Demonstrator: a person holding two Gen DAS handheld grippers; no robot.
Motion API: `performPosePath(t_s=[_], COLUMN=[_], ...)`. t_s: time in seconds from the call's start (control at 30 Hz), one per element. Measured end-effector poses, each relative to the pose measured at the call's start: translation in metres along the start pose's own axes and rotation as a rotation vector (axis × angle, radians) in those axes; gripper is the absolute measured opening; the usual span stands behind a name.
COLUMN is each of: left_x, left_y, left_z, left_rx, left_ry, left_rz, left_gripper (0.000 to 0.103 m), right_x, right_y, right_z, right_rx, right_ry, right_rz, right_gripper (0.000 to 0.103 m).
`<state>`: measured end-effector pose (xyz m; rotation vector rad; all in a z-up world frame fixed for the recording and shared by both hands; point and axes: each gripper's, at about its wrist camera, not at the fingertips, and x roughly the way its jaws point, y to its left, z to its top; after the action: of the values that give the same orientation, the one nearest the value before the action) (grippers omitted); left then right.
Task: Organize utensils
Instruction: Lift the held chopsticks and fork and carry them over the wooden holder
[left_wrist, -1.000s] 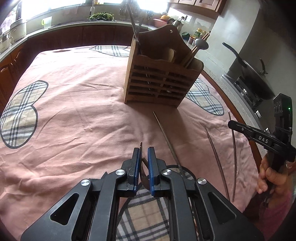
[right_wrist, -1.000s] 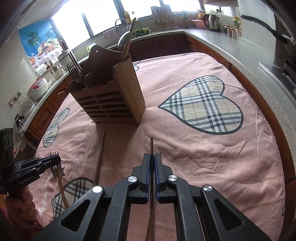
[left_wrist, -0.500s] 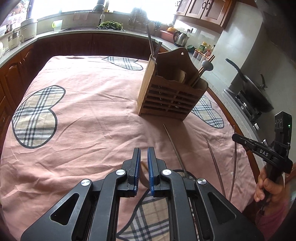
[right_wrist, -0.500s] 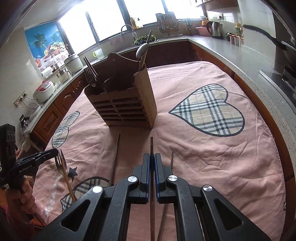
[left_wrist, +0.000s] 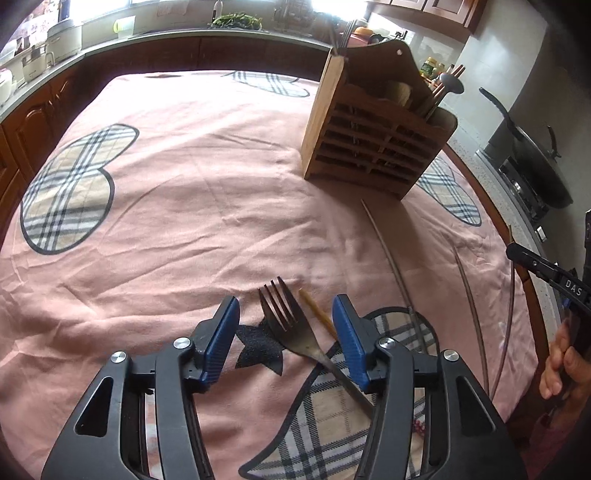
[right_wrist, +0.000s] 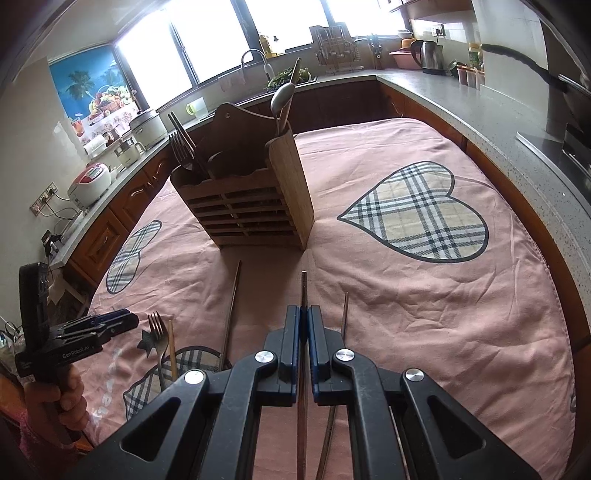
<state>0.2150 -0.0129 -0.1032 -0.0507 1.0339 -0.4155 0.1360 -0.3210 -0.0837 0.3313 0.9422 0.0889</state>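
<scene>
My left gripper (left_wrist: 286, 299) hangs low over the pink cloth (left_wrist: 184, 221), and its jaws are opening. A dark metal fork (left_wrist: 291, 328) lies on the cloth between them, untouched by the blue pads, beside a wooden chopstick (left_wrist: 317, 312). The right wrist view shows the same fork (right_wrist: 158, 332) in front of the left gripper (right_wrist: 122, 319). My right gripper (right_wrist: 303, 308) is shut on a thin metal chopstick (right_wrist: 303, 288) that points at the wooden utensil holder (right_wrist: 251, 206). That holder (left_wrist: 373, 147) stands upright with forks, a spoon and chopsticks in it.
Loose metal chopsticks lie on the cloth: one (left_wrist: 391, 258) near the holder, two more (left_wrist: 469, 295) to its right, near the right gripper (left_wrist: 517, 254). A wok (left_wrist: 535, 162) sits on the stove past the table's right edge. Kitchen counters ring the table.
The left gripper came down toward the cloth and its jaws opened, letting go of the fork, which now lies on the cloth. The right gripper stays shut on its chopstick.
</scene>
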Motion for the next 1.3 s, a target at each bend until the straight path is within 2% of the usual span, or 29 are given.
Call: performPosePath(t_s=[0.07, 0.17, 0.2, 0.37, 0.73, 0.97, 1.3], left_x=[0.013, 0.026, 0.028, 0.026, -0.029, -0.069, -0.102], left_y=[0.002, 0.002, 0.002, -0.001, -0.009, -0.012, -0.011], left_z=[-0.002, -0.003, -0.002, 0.003, 0.005, 0.017, 0.029], left_rx=[-0.011, -0.012, -0.008, 0.024, 0.044, 0.054, 0.052], left_ry=[0.019, 0.027, 0.023, 0.006, -0.099, -0.203, -0.308], left_rz=[0.003, -0.008, -0.009, -0.047, -0.047, -0.042, -0.027], left_gripper=[0.051, 0.022, 0.015, 0.004, 0.002, 0.002, 0.002], right_x=[0.005, 0.011, 0.012, 0.013, -0.003, -0.025, -0.051], right_y=[-0.002, -0.005, -0.005, -0.007, 0.0, 0.017, 0.033], right_z=[-0.003, -0.004, -0.005, -0.003, 0.003, 0.016, 0.03], right_rx=[0.005, 0.012, 0.014, 0.018, 0.007, -0.032, -0.071], right_ry=[0.009, 0.021, 0.023, 0.026, -0.025, -0.099, -0.207], right_rz=[-0.001, 0.001, 0.001, 0.002, 0.02, 0.026, -0.004], right_gripper=[0.004, 0.004, 0.004, 0.004, 0.004, 0.004, 0.004])
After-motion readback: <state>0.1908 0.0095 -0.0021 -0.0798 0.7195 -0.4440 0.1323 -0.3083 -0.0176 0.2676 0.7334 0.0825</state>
